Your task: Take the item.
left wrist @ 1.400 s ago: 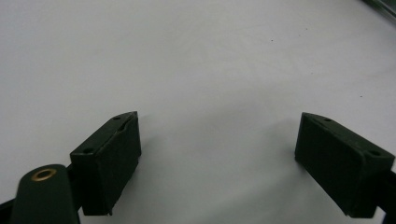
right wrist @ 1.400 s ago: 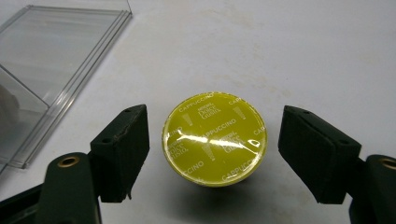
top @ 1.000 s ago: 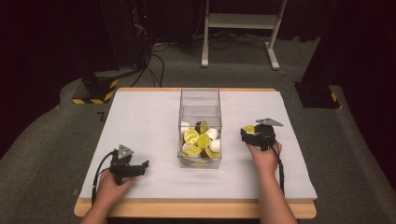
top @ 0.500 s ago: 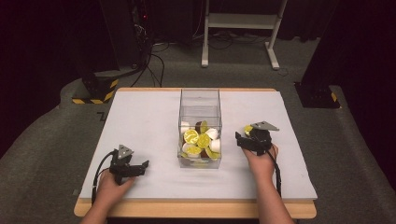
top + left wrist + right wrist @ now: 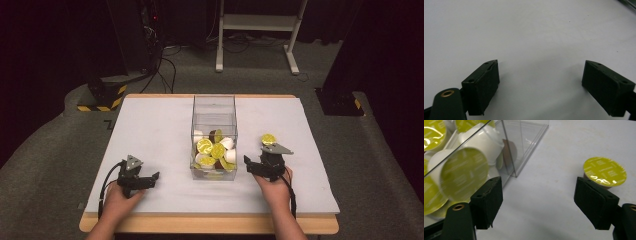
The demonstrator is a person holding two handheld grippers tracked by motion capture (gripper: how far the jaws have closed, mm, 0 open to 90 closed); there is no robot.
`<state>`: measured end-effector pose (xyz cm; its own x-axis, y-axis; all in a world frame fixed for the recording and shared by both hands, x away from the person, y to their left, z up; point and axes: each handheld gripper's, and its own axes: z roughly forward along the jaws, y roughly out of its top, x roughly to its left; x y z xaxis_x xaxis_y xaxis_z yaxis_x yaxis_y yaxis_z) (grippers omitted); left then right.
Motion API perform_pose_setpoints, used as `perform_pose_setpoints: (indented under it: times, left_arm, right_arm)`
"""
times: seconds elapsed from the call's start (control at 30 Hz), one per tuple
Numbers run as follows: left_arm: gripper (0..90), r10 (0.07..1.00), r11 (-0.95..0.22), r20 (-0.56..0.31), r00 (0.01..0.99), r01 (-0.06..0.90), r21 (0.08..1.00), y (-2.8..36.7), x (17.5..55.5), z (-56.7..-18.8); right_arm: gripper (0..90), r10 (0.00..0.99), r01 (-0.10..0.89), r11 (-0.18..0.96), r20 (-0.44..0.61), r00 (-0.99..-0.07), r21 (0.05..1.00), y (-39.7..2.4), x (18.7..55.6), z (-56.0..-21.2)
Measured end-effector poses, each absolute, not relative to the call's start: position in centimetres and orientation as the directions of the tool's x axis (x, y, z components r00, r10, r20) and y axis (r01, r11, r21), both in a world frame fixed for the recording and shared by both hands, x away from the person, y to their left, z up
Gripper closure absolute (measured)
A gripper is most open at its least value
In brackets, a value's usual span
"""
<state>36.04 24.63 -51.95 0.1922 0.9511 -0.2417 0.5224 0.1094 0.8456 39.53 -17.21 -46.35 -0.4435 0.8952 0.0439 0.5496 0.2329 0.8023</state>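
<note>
Starting with the white table (image 5: 150, 130), and finding on it, about the middle, a clear box (image 5: 214, 107) open at the top. Seeing inside the box, toward its near end, a heap of capsules (image 5: 210, 150), mostly showing yellow-green foil lids, some showing white cups.

Resting low by the near left corner of the table with the left gripper (image 5: 150, 180), well apart from the box. Keeping its jaws wide apart there, with nothing between them but bare table in the left gripper view (image 5: 539, 82).

Holding the right gripper (image 5: 252, 167) just beside the near right corner of the box, aiming it toward the box wall. Standing apart with its jaws too, and clamping nothing: only white table lying between them in the right gripper view (image 5: 537, 202).

Finding the single loose capsule (image 5: 268, 139) on the table to the right of the box, farther toward the far edge than the right gripper. Seeing it (image 5: 604, 171) in the right gripper view beyond the right-hand jaw, outside the gap, standing upright with the foil lid up. Being round, offering no preferred direction for a grasp. Judging the right hand clearly nearer; probably needing to turn away from the box and toward the far edge, until straddling the capsule with both jaws.
</note>
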Motion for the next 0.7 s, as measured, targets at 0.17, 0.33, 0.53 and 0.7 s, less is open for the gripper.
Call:
perform_pose_setpoints:
  times: [0.17, 0.33, 0.53, 0.7]
  left_arm:
    - [14.6, 0.951, 0.109, -0.242, 0.192, 0.522, 0.846, 24.6, 36.0, -51.9]
    - [14.6, 0.951, 0.110, -0.242, 0.192, 0.522, 0.846, 24.6, 36.0, -52.0]
    - [14.6, 0.951, 0.111, -0.243, 0.192, 0.522, 0.846, 24.6, 36.0, -52.0]
    - [14.6, 0.951, 0.111, -0.243, 0.192, 0.522, 0.846, 24.6, 36.0, -52.0]
  right_arm:
    - [23.3, 0.891, 0.563, 0.248, 0.042, -0.452, 0.789, -16.8, 38.5, -47.1]
    - [23.0, 0.890, 0.603, 0.282, 0.032, -0.455, 0.746, -16.6, 37.9, -48.9]
    - [19.8, 0.885, 0.621, 0.342, -0.021, -0.465, 0.705, -16.3, 38.0, -50.4]
    - [19.4, 0.889, 0.617, 0.335, -0.021, -0.458, 0.712, -16.3, 38.0, -50.5]
